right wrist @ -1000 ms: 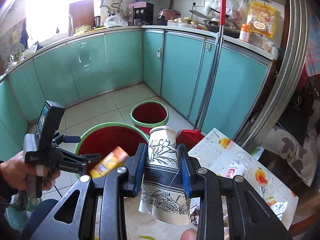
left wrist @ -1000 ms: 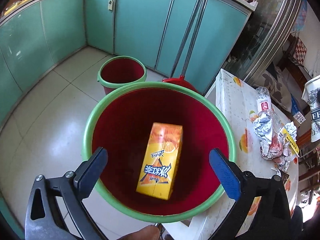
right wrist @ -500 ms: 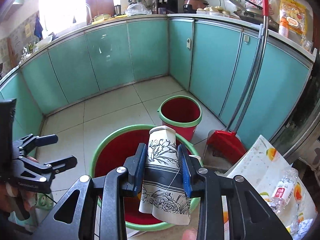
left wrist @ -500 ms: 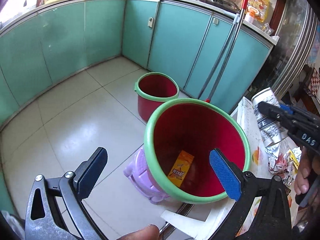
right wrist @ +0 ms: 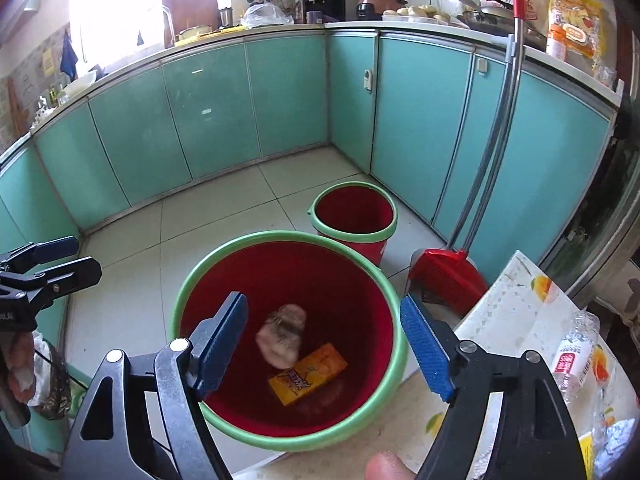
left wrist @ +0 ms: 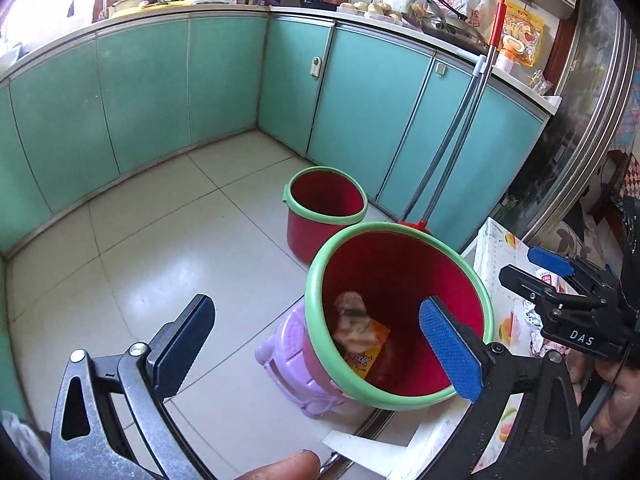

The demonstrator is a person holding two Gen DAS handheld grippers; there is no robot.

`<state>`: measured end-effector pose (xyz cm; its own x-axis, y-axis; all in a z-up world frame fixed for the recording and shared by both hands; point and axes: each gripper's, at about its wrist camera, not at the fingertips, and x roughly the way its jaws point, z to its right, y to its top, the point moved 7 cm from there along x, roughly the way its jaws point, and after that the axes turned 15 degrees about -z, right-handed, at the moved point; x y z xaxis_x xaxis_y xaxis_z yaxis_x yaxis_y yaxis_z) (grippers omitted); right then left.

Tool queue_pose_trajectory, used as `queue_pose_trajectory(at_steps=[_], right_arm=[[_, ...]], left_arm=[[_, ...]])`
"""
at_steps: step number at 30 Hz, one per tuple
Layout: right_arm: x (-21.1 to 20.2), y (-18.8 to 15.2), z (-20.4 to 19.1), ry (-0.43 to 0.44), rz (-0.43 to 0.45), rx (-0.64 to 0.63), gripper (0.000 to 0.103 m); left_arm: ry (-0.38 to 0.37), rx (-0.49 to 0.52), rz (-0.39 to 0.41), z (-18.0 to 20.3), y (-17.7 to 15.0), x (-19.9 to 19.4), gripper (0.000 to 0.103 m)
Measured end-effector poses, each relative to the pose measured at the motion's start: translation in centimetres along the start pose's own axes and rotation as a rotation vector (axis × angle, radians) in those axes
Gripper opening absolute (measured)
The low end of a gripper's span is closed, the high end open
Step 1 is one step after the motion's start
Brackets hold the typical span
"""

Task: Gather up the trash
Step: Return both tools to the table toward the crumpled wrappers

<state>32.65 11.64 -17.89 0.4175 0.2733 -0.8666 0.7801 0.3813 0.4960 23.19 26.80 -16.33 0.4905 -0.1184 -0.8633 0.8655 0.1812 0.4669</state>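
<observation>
Red bin point(right wrist: 188, 300), green rim, below our right gripper point(right wrist: 322, 344); jaws opening, nothing between. Cup point(right wrist: 282, 334) blurred, pale, crumpled, inside bin beside orange carton point(right wrist: 308, 372). We judge: keep right over rim until cup settles, then fetch bottle point(right wrist: 570, 356) off table point(right wrist: 516, 312). Left gripper point(left wrist: 316, 354) jaws apart, empty.

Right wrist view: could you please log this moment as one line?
right gripper: opening, nothing between | paper cup: blurred, inside large bucket | juice carton: on bucket bottom | left gripper: open, empty
</observation>
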Motion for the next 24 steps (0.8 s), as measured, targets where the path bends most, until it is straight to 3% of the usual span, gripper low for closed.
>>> queue_pose_trajectory(at_steps=[6,15,24], right_arm=[[-5.6,-3.9,3.6,-0.071,0.034,0.059,0.079],[-14.5,-12.1,12.1,-0.239,0.062,0.198,0.080],[-20.9,-20.0,20.5,-0.346,0.059,0.361,0.080]], left_arm=[[-0.048,0.084,-0.010,4.5,-0.3,-0.1,0.102],[-0.160,0.283,-0.046,15.8,-1.8,-0.3,0.102],[-0.191,0.445,-0.082,25.9,-3.7,0.7,0.103]])
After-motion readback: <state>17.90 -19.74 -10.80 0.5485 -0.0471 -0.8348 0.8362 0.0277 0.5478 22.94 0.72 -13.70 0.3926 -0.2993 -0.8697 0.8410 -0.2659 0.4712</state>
